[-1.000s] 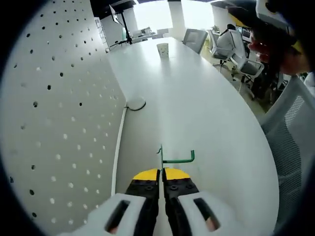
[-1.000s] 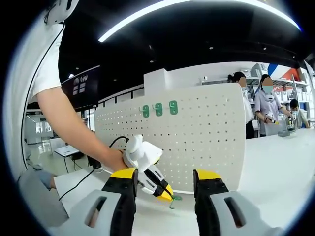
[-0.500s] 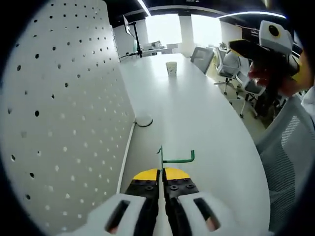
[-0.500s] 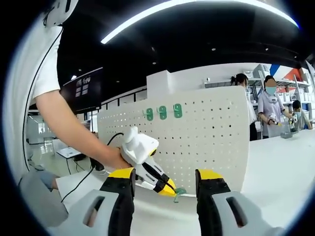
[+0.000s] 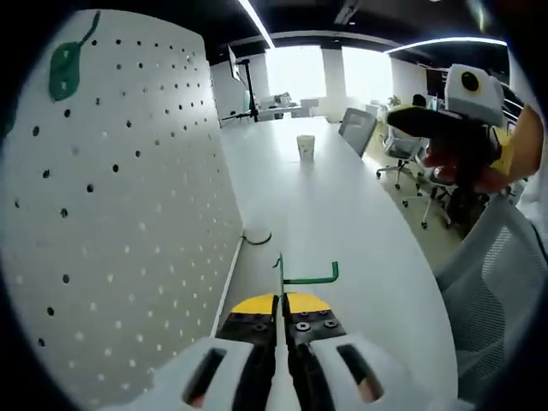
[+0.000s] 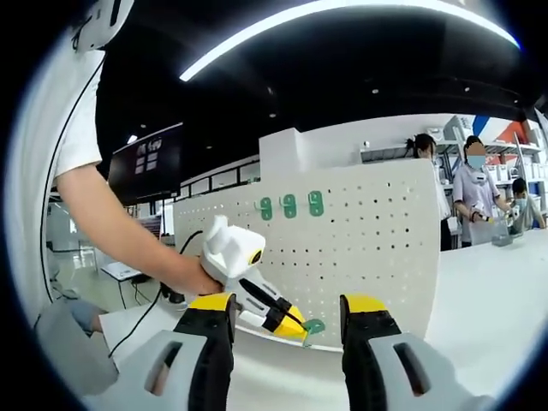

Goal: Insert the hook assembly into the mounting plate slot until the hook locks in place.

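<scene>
In the left gripper view our left tongs [image 5: 281,301] pinched the thin green hook [image 5: 301,276], likely light, stiff wire best gripped at its backplate, beside the white pegboard [image 5: 120,214]; in the right gripper view our right tongs [image 6: 287,310] stood wide, holding nothing, above the desk [image 6: 479,291].

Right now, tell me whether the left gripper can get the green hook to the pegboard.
Probably yes. The left gripper is shut on the green hook, with the pegboard close alongside and nothing visible between them. The right gripper hangs open, farther back.
</scene>
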The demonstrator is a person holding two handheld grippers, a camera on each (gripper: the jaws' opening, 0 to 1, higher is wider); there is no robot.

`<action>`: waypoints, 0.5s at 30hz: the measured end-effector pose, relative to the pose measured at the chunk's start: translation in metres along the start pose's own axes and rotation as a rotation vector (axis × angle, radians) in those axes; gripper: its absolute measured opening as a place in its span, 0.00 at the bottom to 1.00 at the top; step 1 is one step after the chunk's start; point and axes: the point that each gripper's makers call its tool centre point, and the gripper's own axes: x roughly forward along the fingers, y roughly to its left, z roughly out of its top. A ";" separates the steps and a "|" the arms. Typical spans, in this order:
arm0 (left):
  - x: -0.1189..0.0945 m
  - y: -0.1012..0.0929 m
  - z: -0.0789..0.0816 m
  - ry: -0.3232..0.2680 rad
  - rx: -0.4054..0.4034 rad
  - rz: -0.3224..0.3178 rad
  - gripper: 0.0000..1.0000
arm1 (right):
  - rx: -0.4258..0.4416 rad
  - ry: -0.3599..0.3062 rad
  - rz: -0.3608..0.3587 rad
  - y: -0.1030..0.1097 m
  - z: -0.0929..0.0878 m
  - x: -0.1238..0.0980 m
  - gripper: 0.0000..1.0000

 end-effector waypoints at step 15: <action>-0.028 0.004 0.022 -0.117 -0.042 0.066 0.02 | 0.002 -0.031 0.027 0.010 0.016 0.005 0.47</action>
